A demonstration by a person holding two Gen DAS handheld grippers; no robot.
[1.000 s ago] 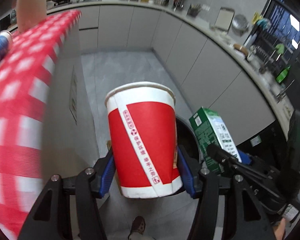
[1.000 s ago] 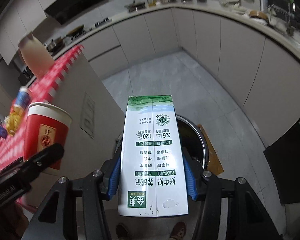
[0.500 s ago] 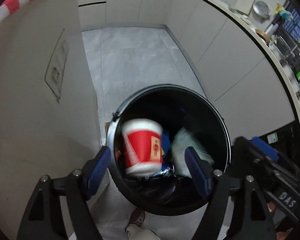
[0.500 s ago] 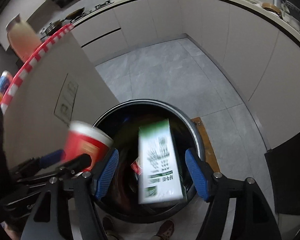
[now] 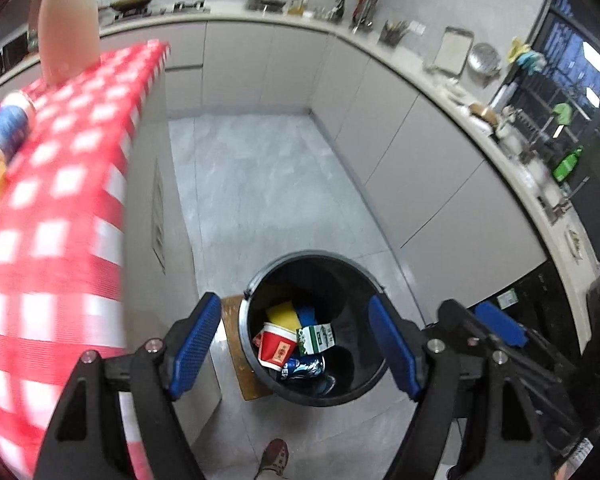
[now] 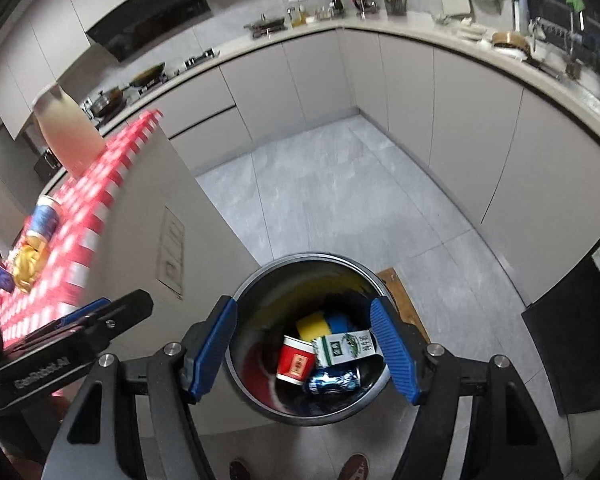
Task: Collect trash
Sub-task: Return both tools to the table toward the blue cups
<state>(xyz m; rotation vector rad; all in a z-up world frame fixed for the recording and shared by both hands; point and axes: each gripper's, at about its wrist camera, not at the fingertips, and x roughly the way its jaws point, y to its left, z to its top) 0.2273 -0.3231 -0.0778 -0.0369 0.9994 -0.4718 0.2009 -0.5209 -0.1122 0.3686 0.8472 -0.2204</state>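
Both tools hung over the black bin (image 6: 260,364) on the floor beside the counter's end panel, placed for a clean drop. The left gripper (image 5: 296,346) and right gripper (image 6: 304,350) stood wide open, holding nothing. The red cup (image 6: 296,364) and milk carton (image 6: 346,346) lay inside, against the bin's far wall. Trash beneath them was dark and indistinct; leftovers on the red-checked cloth (image 5: 60,200) were blurred.

Red cup (image 5: 278,347), green-white carton (image 5: 315,338), red-white checked tablecloth (image 5: 56,184)
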